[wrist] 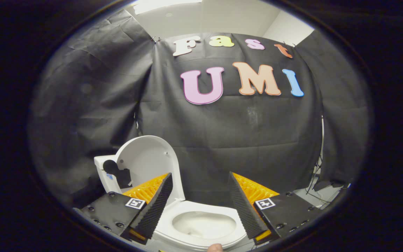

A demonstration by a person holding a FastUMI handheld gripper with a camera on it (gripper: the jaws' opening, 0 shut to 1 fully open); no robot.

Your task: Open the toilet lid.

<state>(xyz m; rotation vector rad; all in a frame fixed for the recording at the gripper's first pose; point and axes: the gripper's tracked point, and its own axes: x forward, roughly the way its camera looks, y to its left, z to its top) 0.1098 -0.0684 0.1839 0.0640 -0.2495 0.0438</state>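
Note:
A white toilet stands low ahead of me, its seat ring (pixel 201 238) and bowl lying between and below my fingers. The white lid (pixel 149 162) stands upright, leaning back against the tank (pixel 103 173) just beyond my left finger. My gripper (pixel 199 176) is open, its two fingers wide apart with nothing between them, hovering above the bowl and touching neither lid nor seat.
The black cloth wall hangs close behind the toilet. Cables and a stand base (pixel 322 183) lie on the floor beyond the right finger. A fingertip of a person (pixel 216 247) shows at the front of the seat.

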